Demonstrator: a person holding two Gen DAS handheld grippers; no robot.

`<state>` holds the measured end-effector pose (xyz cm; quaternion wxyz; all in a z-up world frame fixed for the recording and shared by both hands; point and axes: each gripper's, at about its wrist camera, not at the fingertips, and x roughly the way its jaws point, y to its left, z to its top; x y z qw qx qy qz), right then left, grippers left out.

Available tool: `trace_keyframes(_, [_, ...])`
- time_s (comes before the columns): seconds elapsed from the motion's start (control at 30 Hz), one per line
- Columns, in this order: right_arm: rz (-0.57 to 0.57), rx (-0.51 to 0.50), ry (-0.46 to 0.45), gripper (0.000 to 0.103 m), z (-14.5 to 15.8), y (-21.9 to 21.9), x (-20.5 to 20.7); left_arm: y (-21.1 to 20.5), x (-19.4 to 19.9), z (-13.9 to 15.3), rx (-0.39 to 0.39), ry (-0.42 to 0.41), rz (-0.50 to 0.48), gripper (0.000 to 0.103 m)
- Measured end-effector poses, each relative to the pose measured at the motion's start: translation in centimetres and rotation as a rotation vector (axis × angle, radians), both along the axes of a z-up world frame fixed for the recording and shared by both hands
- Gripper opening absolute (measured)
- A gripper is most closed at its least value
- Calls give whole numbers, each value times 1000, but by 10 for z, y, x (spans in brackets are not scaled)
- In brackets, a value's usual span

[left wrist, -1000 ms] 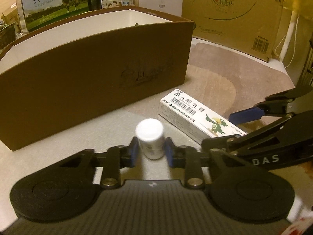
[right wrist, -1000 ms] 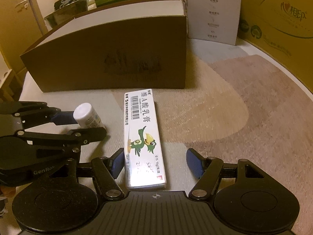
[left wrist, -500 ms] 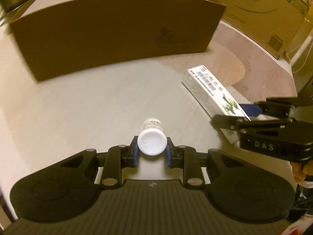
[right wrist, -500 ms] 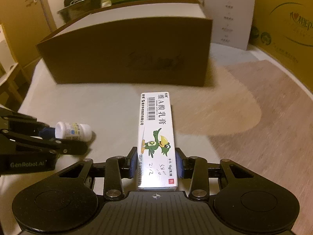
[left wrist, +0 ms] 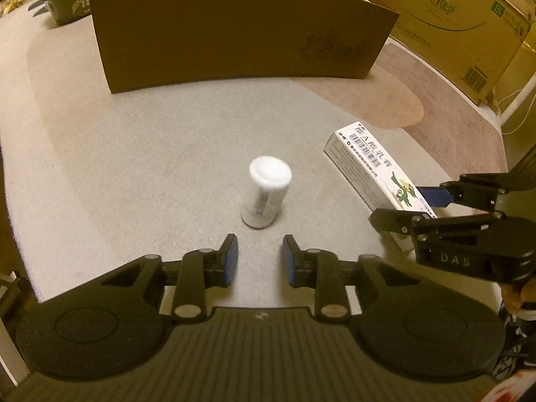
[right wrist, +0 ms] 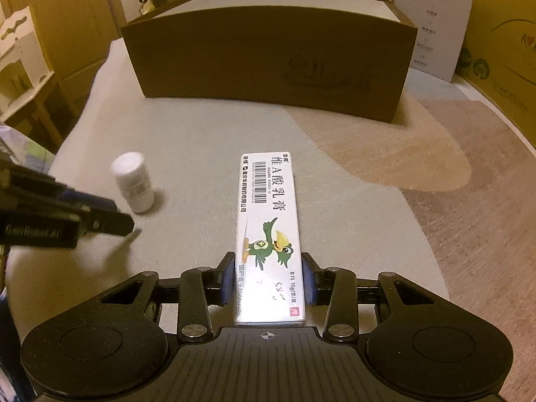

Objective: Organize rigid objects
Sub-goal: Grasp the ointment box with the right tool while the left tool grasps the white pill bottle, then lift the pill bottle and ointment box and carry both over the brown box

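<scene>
While the left gripper, jaws just opening, stands released behind the upright bottle, the right gripper grasps the carton; bare mat reaches the box.

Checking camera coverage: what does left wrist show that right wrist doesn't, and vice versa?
Left wrist only: its own open left gripper with nothing between the pads, and the barcode on the yellow carton.

Right wrist only: the right gripper's pads on either side of the ointment box, the brown box's white interior, and a white card behind it.

Both: white bottle upright on the mat, ointment box, brown box, right gripper.
</scene>
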<state>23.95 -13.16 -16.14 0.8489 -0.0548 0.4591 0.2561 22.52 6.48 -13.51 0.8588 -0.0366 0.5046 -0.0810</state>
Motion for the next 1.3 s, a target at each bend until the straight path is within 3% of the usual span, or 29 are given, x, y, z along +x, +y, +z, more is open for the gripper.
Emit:
trace_keyframes(0.33, [-33, 28, 6, 45, 2, -3, 5, -18, 14, -2, 82, -115, -13, 24])
trace_keyframes(0.7, [-55, 53, -3, 45, 5, -1, 17, -10, 52, -8, 74, -56, 4, 25])
trace_keyframes(1.13, [-58, 28, -17, 45, -2, 11, 32, -14, 68, -12, 109, -76, 5, 28])
trace_keyframes(1.2, [-58, 20, -26, 39, -2, 12, 33, -15, 69, -13, 119, -83, 2, 24])
trace_keyframes(1.3, [-59, 13, -22, 39, -1, 11, 36, -15, 68, -13, 119, -84, 6, 24])
